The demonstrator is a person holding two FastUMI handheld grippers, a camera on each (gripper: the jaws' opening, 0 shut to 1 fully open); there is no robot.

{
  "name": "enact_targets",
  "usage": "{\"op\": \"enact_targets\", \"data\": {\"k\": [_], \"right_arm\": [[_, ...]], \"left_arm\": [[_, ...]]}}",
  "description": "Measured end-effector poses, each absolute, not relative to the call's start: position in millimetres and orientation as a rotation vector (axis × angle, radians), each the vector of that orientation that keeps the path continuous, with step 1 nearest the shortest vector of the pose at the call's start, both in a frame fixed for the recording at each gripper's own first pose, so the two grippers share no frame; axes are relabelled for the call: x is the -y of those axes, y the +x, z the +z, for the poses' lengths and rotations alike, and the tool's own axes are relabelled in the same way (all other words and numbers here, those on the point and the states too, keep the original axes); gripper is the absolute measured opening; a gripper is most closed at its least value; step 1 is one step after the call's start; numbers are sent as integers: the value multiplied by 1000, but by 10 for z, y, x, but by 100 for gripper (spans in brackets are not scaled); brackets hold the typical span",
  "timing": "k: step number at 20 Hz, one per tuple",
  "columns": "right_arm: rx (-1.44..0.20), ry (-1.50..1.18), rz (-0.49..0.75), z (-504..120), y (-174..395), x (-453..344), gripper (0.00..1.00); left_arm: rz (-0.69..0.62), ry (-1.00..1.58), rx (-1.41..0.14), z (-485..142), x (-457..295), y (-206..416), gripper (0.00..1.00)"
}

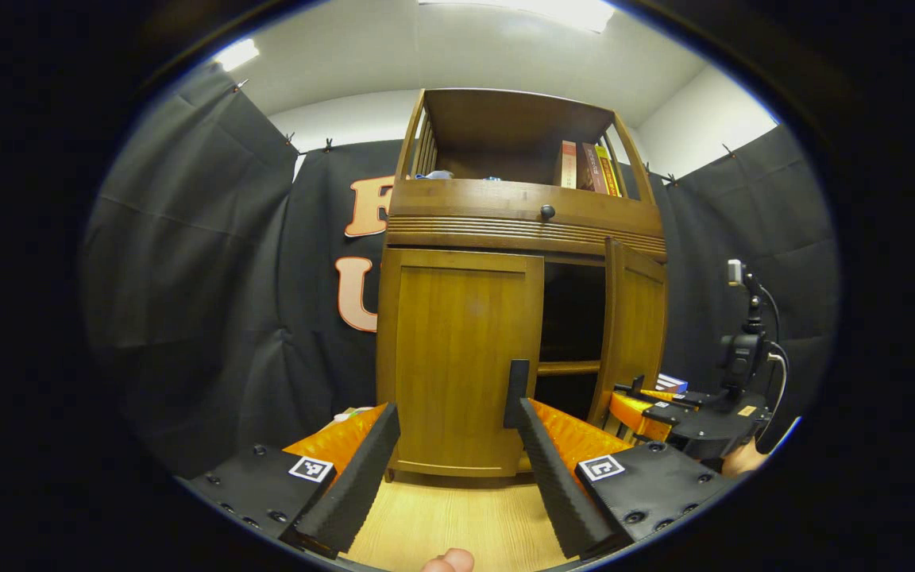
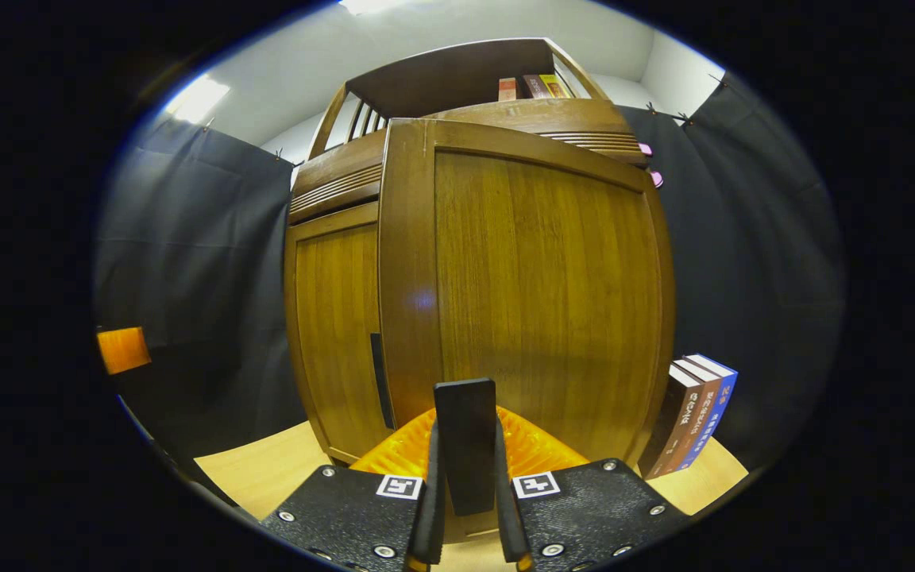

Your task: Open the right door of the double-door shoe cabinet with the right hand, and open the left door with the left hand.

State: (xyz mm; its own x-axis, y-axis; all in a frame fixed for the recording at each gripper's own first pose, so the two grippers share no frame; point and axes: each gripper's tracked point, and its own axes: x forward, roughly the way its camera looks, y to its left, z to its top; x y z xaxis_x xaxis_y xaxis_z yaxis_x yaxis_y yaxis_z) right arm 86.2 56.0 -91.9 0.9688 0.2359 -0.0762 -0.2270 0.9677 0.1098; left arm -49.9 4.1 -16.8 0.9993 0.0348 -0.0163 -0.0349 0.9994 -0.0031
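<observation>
The wooden shoe cabinet [image 1: 521,222] stands straight ahead in the left gripper view. Its left door [image 1: 457,357] is closed, with a black handle [image 1: 516,389] on its right edge. My left gripper [image 1: 457,413] is open in front of that door, and its right fingertip [image 1: 527,413] is just beside the handle. The right door [image 1: 636,334] stands swung outward, showing a dark interior and a shelf [image 1: 569,368]. In the right gripper view, the right door [image 2: 545,302] looms close and my right gripper [image 2: 465,427] is shut on its black handle [image 2: 465,453]. The right gripper [image 1: 652,401] is also seen at that door's lower edge.
Three books [image 2: 696,413] stand on the wooden floor [image 1: 457,524] right of the cabinet. More books [image 1: 584,165] sit on the open top shelf, above a drawer with a dark knob [image 1: 546,212]. Black cloth walls close in on both sides.
</observation>
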Motion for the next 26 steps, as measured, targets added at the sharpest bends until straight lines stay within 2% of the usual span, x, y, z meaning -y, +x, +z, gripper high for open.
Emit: {"op": "enact_targets", "data": {"k": [6, 7, 8, 12, 13, 14, 19, 20, 21, 22, 23, 24, 26], "right_arm": [[-102, 101, 243, -911, 600, -302, 28], [-104, 100, 240, -901, 552, -254, 32], [-106, 98, 233, -898, 495, -189, 28], [-111, 75, 192, -902, 292, 101, 27], [-111, 70, 181, -908, 255, 166, 36], [-112, 68, 172, -910, 211, 238, 26], [-131, 65, 125, -911, 90, 526, 21], [-131, 68, 118, -909, 77, 572, 29], [-131, 73, 109, -905, 56, 624, 18], [-131, 78, 100, -906, 35, 673, 18], [-129, 81, 91, -901, 24, 700, 27], [-129, 81, 81, -903, 13, 749, 16], [-127, 73, 60, -908, -4, 836, 15]], "left_arm": [[-19, -21, -23, -191, 218, -436, 94], [-26, -22, -21, -189, 250, -425, 94], [-33, -22, -19, -190, 285, -420, 94], [-46, -27, -19, -201, 385, -418, 94], [-48, -30, -22, -210, 402, -414, 94], [-51, -32, -24, -222, 423, -408, 94], [-67, -31, -27, -224, 524, -404, 96], [-70, -28, -28, -225, 546, -400, 96], [-76, -28, -31, -235, 572, -398, 96], [-85, -29, -36, -247, 603, -409, 94], [-91, -27, -39, -268, 641, -435, 94], [-93, -21, -43, -279, 652, -439, 94], [-95, -14, -48, -299, 672, -442, 94]]}}
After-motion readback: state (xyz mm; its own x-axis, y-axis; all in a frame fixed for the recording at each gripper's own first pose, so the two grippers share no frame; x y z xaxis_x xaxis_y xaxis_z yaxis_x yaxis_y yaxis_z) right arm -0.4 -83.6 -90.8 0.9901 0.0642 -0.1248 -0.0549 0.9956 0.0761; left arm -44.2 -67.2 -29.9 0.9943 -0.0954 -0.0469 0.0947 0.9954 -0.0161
